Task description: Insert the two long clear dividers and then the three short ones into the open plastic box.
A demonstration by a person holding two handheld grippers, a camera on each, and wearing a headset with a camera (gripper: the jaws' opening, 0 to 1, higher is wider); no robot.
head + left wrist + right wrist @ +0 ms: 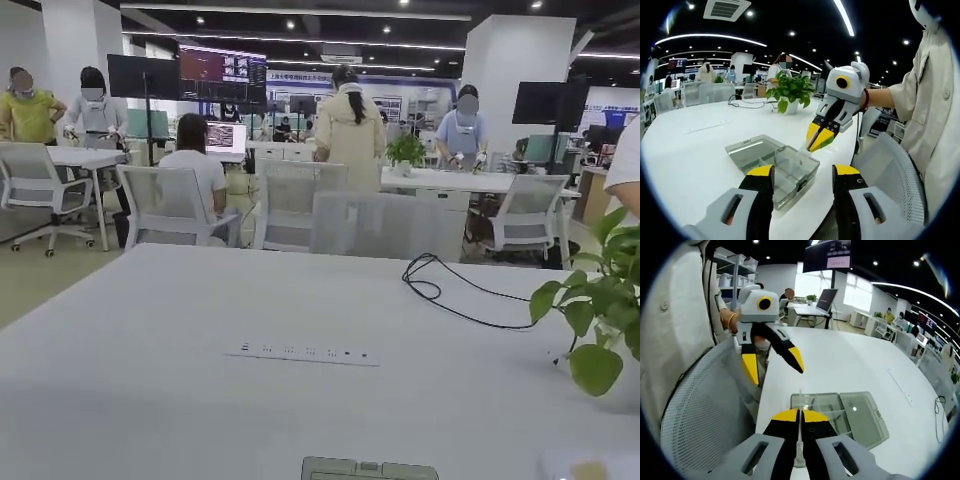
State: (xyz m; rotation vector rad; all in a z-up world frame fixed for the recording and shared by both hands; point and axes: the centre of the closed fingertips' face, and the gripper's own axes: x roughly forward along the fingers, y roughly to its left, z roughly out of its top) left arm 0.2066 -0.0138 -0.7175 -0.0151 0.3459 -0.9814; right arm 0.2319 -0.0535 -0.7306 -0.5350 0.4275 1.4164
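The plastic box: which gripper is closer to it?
Right. The right gripper, shut on a clear divider, hangs just over a corner of the box. The left gripper is open, off to the side near the table edge.

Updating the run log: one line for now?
left tongs open | right tongs shut on divider, over box | box open on table

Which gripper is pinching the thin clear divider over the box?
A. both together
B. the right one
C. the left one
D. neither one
B: in the right gripper view the right gripper has its jaws shut on the clear divider above the open box, while the left gripper has its jaws spread with nothing between them.
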